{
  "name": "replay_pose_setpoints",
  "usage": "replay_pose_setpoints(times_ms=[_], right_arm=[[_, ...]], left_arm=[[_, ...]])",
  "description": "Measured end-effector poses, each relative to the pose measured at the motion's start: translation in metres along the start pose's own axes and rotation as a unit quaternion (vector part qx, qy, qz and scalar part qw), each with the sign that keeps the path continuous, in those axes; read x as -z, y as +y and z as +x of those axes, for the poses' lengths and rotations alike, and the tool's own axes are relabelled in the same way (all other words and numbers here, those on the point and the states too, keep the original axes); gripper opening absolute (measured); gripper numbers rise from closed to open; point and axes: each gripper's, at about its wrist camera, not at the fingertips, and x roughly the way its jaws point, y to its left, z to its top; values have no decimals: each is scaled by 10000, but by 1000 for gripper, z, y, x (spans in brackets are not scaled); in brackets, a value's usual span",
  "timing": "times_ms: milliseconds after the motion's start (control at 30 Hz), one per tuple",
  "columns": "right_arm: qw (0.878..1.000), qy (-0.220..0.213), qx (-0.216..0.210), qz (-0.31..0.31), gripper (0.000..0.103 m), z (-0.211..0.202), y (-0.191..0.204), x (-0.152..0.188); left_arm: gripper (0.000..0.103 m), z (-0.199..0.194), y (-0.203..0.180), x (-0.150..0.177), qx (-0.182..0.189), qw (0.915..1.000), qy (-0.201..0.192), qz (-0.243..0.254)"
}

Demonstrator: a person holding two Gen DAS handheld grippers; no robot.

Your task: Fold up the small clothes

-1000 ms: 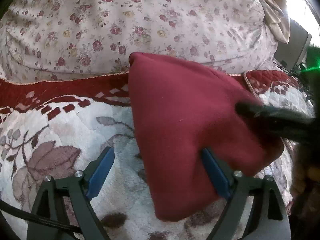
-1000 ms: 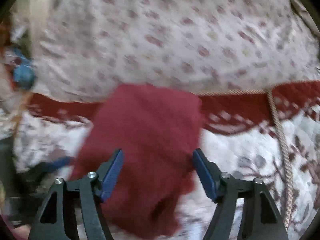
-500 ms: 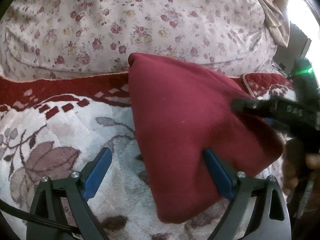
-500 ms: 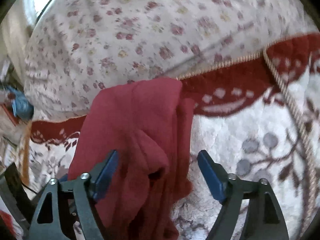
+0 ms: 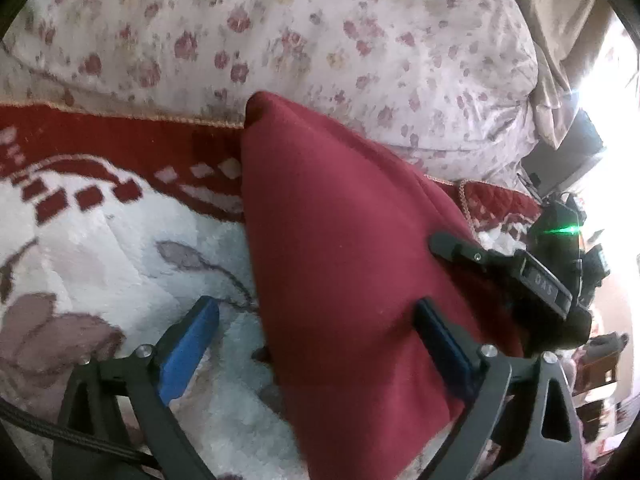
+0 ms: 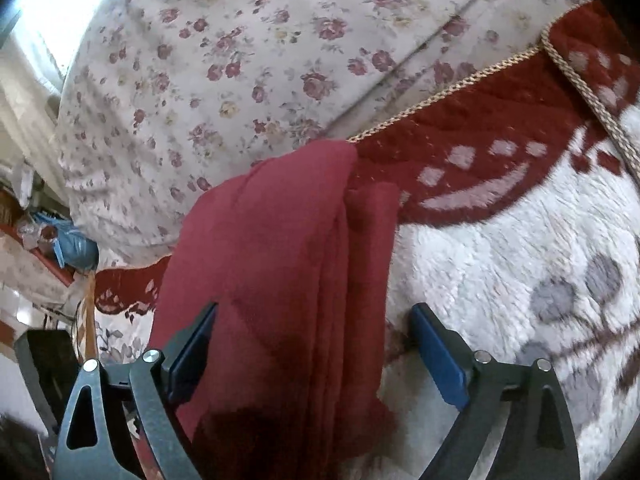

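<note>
A folded dark red garment lies on a white plush blanket with a red border. My left gripper is open, its jaws wide apart; the garment's near left edge lies between them. My right gripper is open and straddles the garment's stacked folded layers from its right side. The right gripper also shows in the left wrist view, at the garment's right edge, with a green light on its body.
A floral-print duvet or pillow rises behind the garment. A braided cord trim runs along the blanket's red border. Cluttered furniture and a blue item stand at the far left of the right wrist view.
The right gripper has swung round to the garment's right edge and come lower over its folded layers. The left gripper has stayed open over the near edge, moving slightly closer.
</note>
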Motion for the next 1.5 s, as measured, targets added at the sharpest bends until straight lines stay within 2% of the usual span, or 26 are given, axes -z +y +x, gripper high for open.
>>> replay_pose_setpoints(times_ms=[100,367,400,433,467,500,567,633,733,867,1000,1067,1167,1233,1300,1400,1500], right_arm=[[9998,79,-56,-157,97,3,4,-2],[9984,39,-251,-500,97,12,7,-1],[9984,17,-264,-509,96,13,7,-1],[9982,8,-251,-551,91,13,9,0],[9975,13,-260,-659,84,13,13,1],[9968,31,-310,-739,77,12,16,2],[9961,-36,-217,-860,72,8,23,3],[9963,-95,-191,-838,61,3,25,3],[9971,-122,-408,-631,52,-9,25,3],[9964,4,-599,-603,50,-27,40,20],[9937,374,-692,-804,50,-47,65,44],[9924,407,-766,-868,50,-58,72,58],[9915,601,-760,-867,50,-67,74,83],[9932,740,-359,-825,58,-69,72,98],[9937,655,-9,-907,58,-83,71,107],[9950,190,58,-982,59,-117,74,112],[9898,-132,-5,-1421,59,-141,94,116]], left_arm=[[102,9,3,-2,133,9998,88,-131],[103,13,7,-3,290,9993,77,-213],[103,12,6,-2,306,9994,58,-177],[102,12,5,-1,336,9993,53,-133],[100,11,3,0,411,9991,59,-64],[83,11,-1,2,539,9985,96,26],[76,7,-6,5,410,9990,18,165],[67,2,-8,7,334,9991,-40,246],[61,-16,-9,8,411,9989,-105,177],[60,-59,-18,19,587,9976,-317,166],[60,-96,-24,37,473,9985,-195,175],[60,-114,-26,53,483,9985,-157,182],[60,-129,-23,85,224,9991,37,350],[60,-123,-18,104,-55,9990,280,334],[61,-121,-8,116,-321,9986,311,294],[78,-134,3,111,-641,9979,12,-36],[83,-149,1,96,-904,9948,-458,-114]])
